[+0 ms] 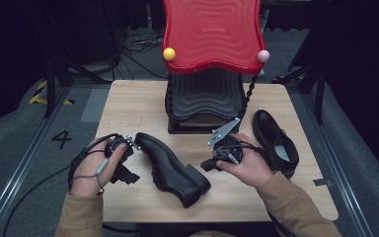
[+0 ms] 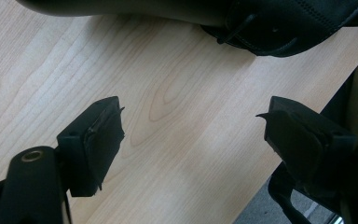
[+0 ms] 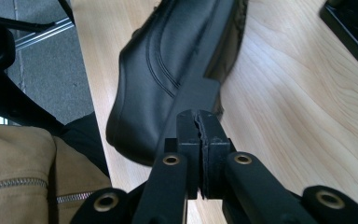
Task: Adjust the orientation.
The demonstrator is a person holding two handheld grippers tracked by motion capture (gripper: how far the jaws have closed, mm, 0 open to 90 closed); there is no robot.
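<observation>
The right claw (image 3: 199, 122) is pressed fully together with nothing between its pads, its tips right at the heel of the black shoe (image 3: 168, 70) lying in front of it; whether they touch the heel I can't say. From above, that same right claw (image 1: 212, 163) sits just beside the heel end of the nearer shoe (image 1: 170, 168), which rests slantwise in the middle of the counter (image 1: 128, 108). The left claw (image 2: 191, 140) stands wide apart, empty, hovering over bare wood with the shoe's upper (image 2: 284, 28) just ahead of it; in the high view the left claw (image 1: 128, 173) lies close by the shoe's toe end.

A second black shoe (image 1: 276, 140) sits apart at the right side of the counter, beside a black stand (image 1: 205, 108) under a red wavy top (image 1: 212, 32).

I'd judge the work is barely begun: neither shoe is gripped, and the pair isn't yet brought together or placed anywhere.

The only writing I can read is a "4" on the floor (image 1: 61, 138).
</observation>
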